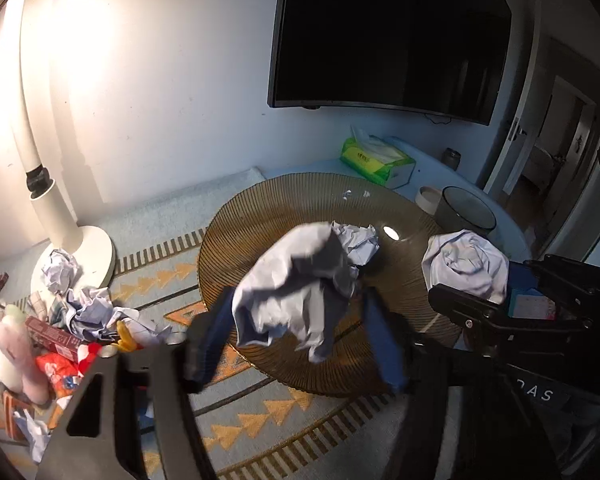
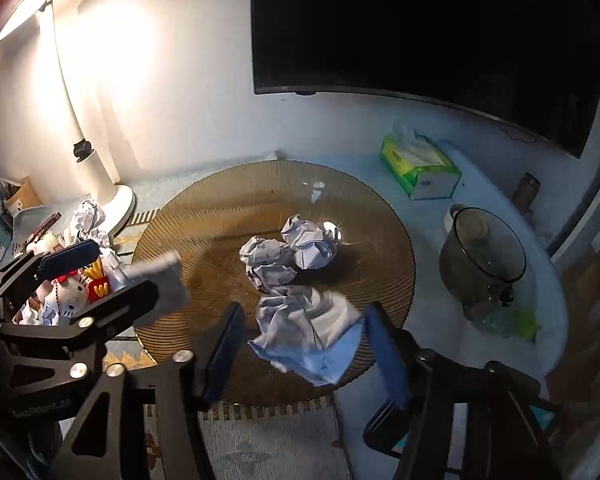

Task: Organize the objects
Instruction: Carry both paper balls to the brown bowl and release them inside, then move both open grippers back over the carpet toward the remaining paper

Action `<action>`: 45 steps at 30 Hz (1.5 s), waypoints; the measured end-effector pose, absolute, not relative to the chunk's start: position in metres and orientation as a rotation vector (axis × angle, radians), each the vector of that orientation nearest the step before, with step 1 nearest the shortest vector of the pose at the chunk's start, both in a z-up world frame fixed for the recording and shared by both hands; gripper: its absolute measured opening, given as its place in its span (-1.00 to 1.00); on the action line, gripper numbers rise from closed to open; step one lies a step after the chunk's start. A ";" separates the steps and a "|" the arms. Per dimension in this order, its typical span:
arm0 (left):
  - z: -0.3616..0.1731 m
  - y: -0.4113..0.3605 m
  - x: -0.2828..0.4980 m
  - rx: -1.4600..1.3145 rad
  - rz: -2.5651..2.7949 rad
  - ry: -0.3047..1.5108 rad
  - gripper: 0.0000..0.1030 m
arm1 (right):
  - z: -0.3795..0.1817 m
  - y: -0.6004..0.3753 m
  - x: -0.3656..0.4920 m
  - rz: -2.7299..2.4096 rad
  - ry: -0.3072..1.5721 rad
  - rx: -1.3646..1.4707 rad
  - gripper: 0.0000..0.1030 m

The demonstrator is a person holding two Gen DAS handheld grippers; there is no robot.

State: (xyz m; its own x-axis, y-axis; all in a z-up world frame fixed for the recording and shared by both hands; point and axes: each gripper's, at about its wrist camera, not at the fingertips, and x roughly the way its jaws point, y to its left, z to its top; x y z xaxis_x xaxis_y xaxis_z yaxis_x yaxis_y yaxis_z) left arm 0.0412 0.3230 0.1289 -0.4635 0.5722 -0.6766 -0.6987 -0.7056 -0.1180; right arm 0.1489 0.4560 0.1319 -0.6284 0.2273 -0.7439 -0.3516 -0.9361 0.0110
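Fingers of both grippers stand wide apart. Between the left gripper's (image 1: 296, 344) fingers a crumpled paper (image 1: 296, 300) shows blurred, with gaps either side, seemingly loose. A second wad (image 2: 306, 332) lies between the right gripper's (image 2: 304, 348) fingers, untouched by the pads, over the glass plate (image 2: 204, 216). Two paper balls (image 2: 288, 252) already sit at the plate's middle. Much is left, by my reckoning: more wads (image 1: 88, 304), toys (image 1: 8, 352) and a red box (image 1: 54, 334) litter the rug (image 1: 260, 420) by the lamp (image 1: 76, 244).
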 end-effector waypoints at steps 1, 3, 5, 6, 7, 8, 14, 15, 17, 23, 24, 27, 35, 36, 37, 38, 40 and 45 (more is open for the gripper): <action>0.128 0.320 0.040 -0.930 2.181 0.228 0.62 | 0.133 0.460 0.152 2.577 0.245 -1.122 0.51; 0.130 0.308 0.043 -0.897 2.200 0.227 0.62 | 0.139 0.461 0.161 2.586 0.276 -1.093 0.52; 0.135 0.290 0.048 -0.873 2.237 0.232 0.62 | 0.142 0.457 0.169 2.594 0.300 -1.073 0.52; 0.138 0.280 0.050 -0.868 2.241 0.218 0.62 | 0.143 0.454 0.172 2.599 0.305 -1.060 0.52; 0.141 0.266 0.052 -0.865 2.246 0.197 0.63 | 0.145 0.449 0.176 2.606 0.308 -1.032 0.52; 0.145 0.253 0.056 -0.860 2.256 0.177 0.63 | 0.147 0.442 0.180 2.621 0.311 -1.008 0.53; 0.149 0.142 0.078 -0.844 2.399 0.002 0.64 | 0.132 0.377 0.178 2.760 0.348 -1.053 0.66; 0.147 0.123 0.081 -0.846 2.441 -0.012 0.64 | 0.123 0.361 0.175 2.777 0.333 -1.081 0.68; 0.140 0.084 0.088 -0.848 2.558 -0.004 0.69 | 0.101 0.327 0.167 2.806 0.289 -1.153 0.70; 0.088 -0.020 0.079 -1.012 2.834 -0.124 0.98 | 0.036 0.263 0.142 2.817 0.166 -1.336 0.70; 0.075 -0.029 0.076 -1.061 2.836 -0.141 0.98 | 0.031 0.259 0.140 2.812 0.145 -1.328 0.70; 0.046 -0.037 0.071 -1.134 2.879 -0.084 0.98 | 0.023 0.262 0.132 2.793 0.149 -1.343 0.70; 0.027 -0.002 0.064 -1.227 2.828 0.239 0.99 | 0.016 0.274 0.128 2.763 0.276 -1.373 0.74; 0.027 0.002 0.066 -1.213 2.823 0.279 0.99 | 0.016 0.272 0.128 2.765 0.269 -1.376 0.76; 0.027 0.005 0.069 -1.193 2.819 0.307 0.98 | 0.016 0.271 0.129 2.767 0.263 -1.378 0.78; 0.028 0.007 0.072 -1.174 2.814 0.319 0.98 | 0.016 0.270 0.129 2.766 0.256 -1.381 0.79; 0.029 0.006 0.076 -1.149 2.807 0.315 0.99 | 0.016 0.269 0.129 2.763 0.248 -1.384 0.80; 0.033 0.005 0.082 -1.111 2.759 0.284 0.98 | 0.014 0.266 0.125 2.765 0.232 -1.417 0.97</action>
